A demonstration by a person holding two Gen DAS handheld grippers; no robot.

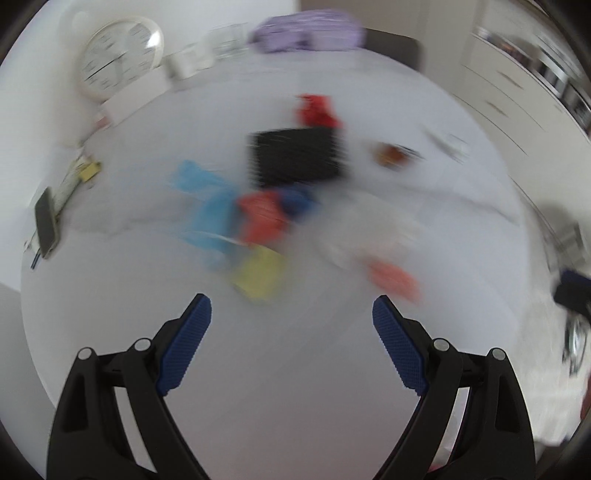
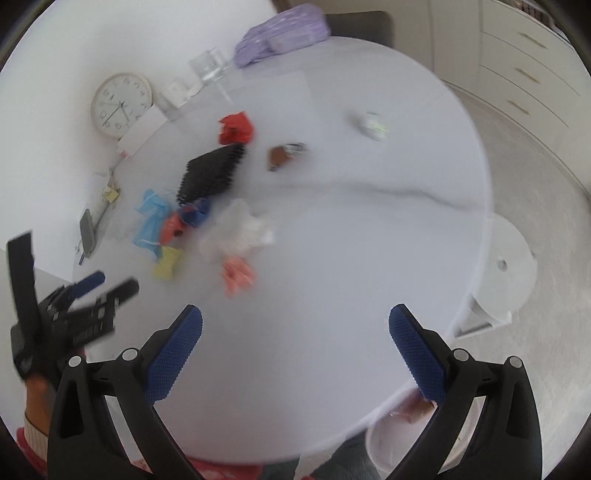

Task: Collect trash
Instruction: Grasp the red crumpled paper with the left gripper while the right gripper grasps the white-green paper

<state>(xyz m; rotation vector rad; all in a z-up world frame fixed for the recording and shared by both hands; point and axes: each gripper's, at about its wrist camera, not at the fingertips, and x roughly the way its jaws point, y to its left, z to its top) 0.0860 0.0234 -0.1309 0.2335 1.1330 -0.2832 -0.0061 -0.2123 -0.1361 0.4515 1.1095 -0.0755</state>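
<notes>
White round table (image 2: 332,295) filled both views, cabinet drawers (image 2: 524,55) behind it at right; both views were motion-blurred. Far left edge: wall clock (image 2: 121,105) leaning up, phone (image 2: 87,232) lying flat below it, 2 clear glasses (image 2: 192,81) near the clock. Left gripper (image 1: 291,314) was wide apart, nothing between the pads, hanging over bare tabletop just short of the trash. Trash sat mid-table in a loose cluster: blue wrapper (image 2: 149,218), yellow scrap (image 2: 166,262), orange-red wrapper (image 2: 171,227), black tray (image 2: 210,175), clear plastic bag (image 2: 236,229), pink scrap (image 2: 238,275). Red crumpled wrapper (image 2: 235,127) and brown wrapper (image 2: 282,155) lay further back, white crumpled ball (image 2: 373,124) well apart at right. Purple pouch (image 2: 280,33) at the far rim. Right gripper (image 2: 295,325) was also wide, empty, over the near table edge. White stool (image 2: 511,258) stood on the floor at right.
</notes>
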